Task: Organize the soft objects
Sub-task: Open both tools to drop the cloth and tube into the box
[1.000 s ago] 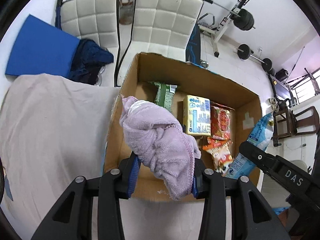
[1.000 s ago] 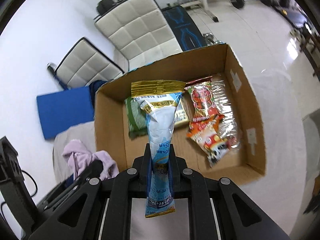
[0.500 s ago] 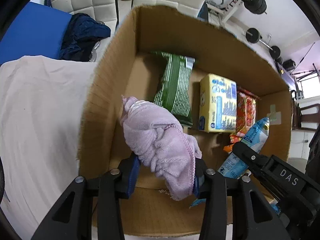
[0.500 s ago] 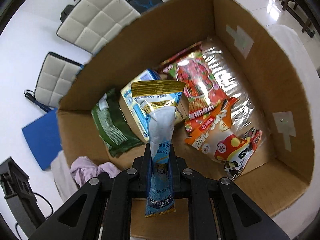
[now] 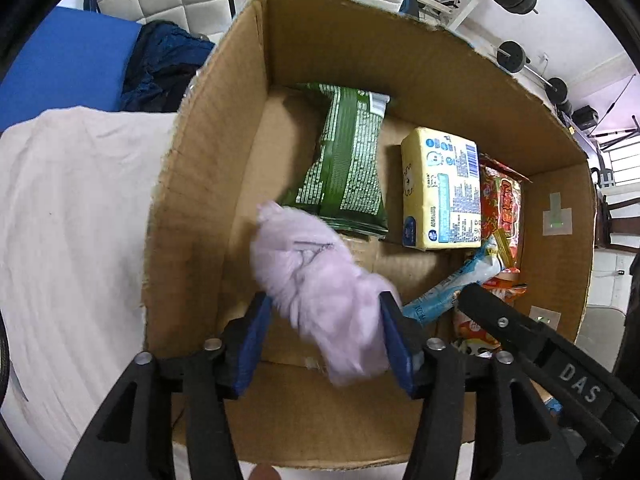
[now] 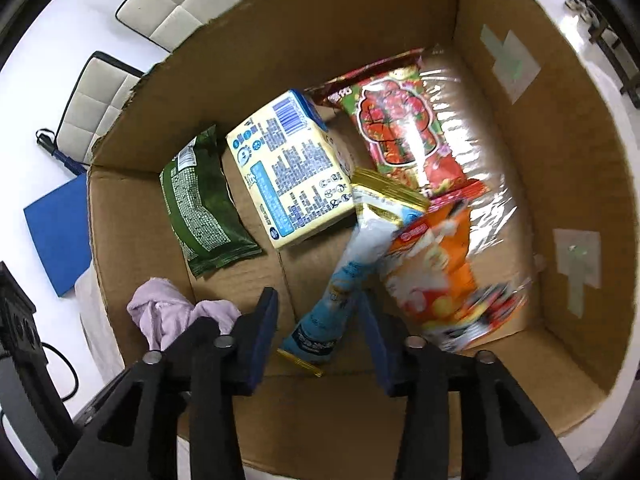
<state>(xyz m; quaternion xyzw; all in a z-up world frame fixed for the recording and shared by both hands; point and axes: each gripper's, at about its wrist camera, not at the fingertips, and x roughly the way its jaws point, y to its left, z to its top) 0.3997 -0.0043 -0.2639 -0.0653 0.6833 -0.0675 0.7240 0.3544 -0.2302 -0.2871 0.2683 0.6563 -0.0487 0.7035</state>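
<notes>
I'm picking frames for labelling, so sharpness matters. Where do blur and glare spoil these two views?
Left wrist view: the lilac cloth between the left gripper is smeared by motion, while the green packet stays crisp. Right wrist view: the blue pouch and orange snack bag are blurred, and glare whitens the clear wrapper. Both views bend the cardboard box edges.

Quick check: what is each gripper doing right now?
Left gripper: fingers spread around the lilac cloth, blurred; grip cannot be told.
Right gripper: open, blue-white packet loose between its fingers.
</notes>
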